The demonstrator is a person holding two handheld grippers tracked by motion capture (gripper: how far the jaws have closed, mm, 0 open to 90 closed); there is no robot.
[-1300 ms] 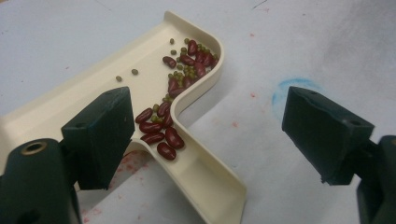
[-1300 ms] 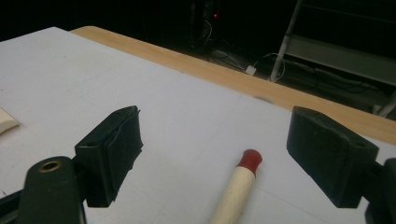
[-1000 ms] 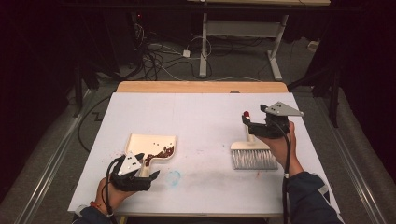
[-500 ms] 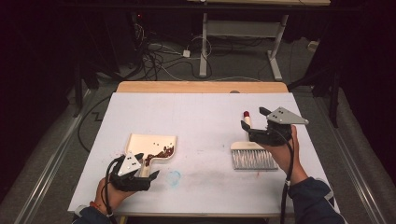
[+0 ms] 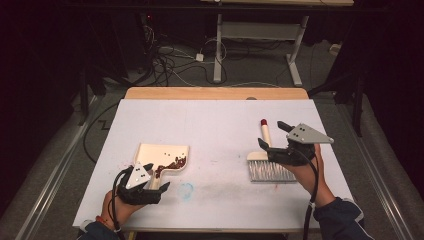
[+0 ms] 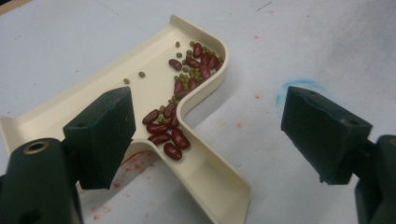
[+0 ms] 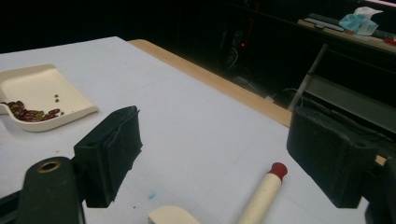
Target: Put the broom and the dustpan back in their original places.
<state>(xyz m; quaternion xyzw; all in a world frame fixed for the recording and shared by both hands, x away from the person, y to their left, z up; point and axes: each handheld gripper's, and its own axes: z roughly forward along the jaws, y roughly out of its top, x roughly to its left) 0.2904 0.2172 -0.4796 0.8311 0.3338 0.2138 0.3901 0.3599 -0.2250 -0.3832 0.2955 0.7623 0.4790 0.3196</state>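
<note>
Since a second ago your right gripper [image 5: 274, 135] has lifted and drawn back toward you from the brush [image 5: 269, 164], which has stayed where it lies on the white counter [image 5: 215, 125]; your left gripper [image 5: 156, 176] has not shifted.

Your right jaws stand wide apart and hold nothing. In the right gripper view the brush's cream handle with its red tip [image 7: 278, 170] lies on the counter below and between them, untouched. Your left jaws are likewise released, straddling the handle end of the cream dustpan [image 6: 205, 177] without gripping it (the pan sits flat on the counter at your left, the brush well apart at your right).

As for progress, the sweeping looks done: the beans [image 6: 175, 116], red ones mixed with small green ones, are gathered in the dustpan, most of them along its curved wall and down the throat toward the handle, with a few stray green ones farther out on the pan's floor. No loose beans can be seen on the counter, just faint red specks and a blue smudge [image 5: 186, 190] just beside your left gripper. Both tools seem set down, so what is left, if anything, is to carry the dustpan off and empty it; you would first have to close your left jaws on its handle.
</note>
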